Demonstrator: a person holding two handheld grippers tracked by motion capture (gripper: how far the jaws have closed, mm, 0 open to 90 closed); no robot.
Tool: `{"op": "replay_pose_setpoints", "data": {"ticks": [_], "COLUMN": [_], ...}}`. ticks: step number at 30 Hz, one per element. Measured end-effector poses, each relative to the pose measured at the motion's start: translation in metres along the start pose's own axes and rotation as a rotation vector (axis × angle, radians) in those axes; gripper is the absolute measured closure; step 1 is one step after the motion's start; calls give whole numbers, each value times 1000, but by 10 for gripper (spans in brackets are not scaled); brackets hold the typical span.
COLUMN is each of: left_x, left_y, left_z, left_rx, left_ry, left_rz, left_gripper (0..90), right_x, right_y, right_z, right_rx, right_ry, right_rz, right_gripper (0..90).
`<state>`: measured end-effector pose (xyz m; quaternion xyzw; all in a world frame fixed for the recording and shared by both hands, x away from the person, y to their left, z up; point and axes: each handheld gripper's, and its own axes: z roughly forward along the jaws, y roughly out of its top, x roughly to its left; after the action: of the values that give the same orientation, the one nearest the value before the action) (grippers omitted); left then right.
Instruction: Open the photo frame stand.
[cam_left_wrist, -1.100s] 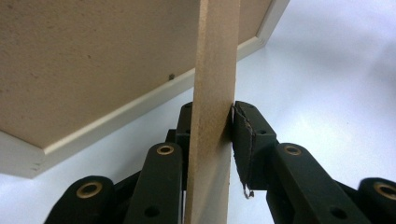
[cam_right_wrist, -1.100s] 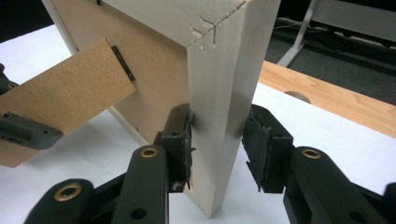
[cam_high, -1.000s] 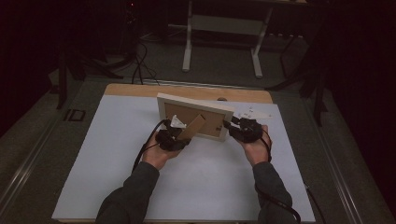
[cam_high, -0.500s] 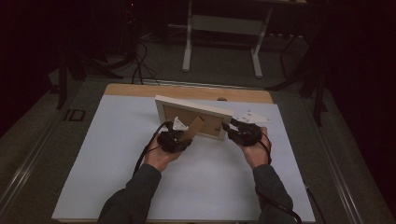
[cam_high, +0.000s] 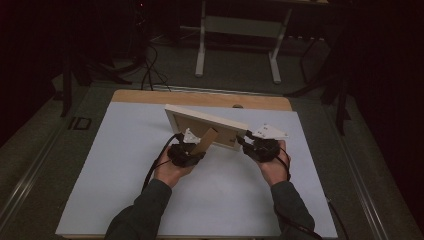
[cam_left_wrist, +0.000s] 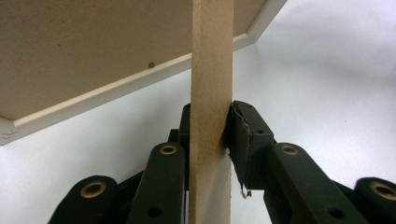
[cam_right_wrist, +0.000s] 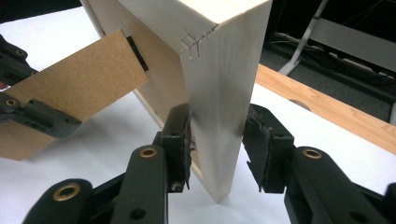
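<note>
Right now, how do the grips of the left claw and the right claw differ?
The left claw pinches the thin brown stand flap; the right claw clamps the thick pale frame edge. The left claw's jaws sit narrow, the right claw's wider. Both are shut on parts of the same picture frame.

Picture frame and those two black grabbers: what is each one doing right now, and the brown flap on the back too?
Picture frame: upright on edge on the white table, back toward the person.
Brown flap: swung out from the frame's back, not flat against it.
Left gripper: jaws shut on the brown flap.
Right gripper: jaws shut on the frame's side edge.
</note>
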<state>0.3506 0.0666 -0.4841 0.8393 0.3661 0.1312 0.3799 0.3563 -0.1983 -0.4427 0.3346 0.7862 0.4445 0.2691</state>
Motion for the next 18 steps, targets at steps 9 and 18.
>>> {"op": "replay_pose_setpoints", "data": {"ticks": [9,18], "left_x": [-2,-3], "left_y": [-5,-8], "left_z": [0,1], "left_rx": [-1,5], "left_ry": [-7,-8], "left_rz": [-7,-5], "left_gripper": [767,772], "right_x": [4,8], "right_y": [-2,-4], "right_z": [-2,-5], "right_rx": [1,3], "right_ry": [1,3], "right_rz": [-21,-42], "right_gripper": [615,614]}}
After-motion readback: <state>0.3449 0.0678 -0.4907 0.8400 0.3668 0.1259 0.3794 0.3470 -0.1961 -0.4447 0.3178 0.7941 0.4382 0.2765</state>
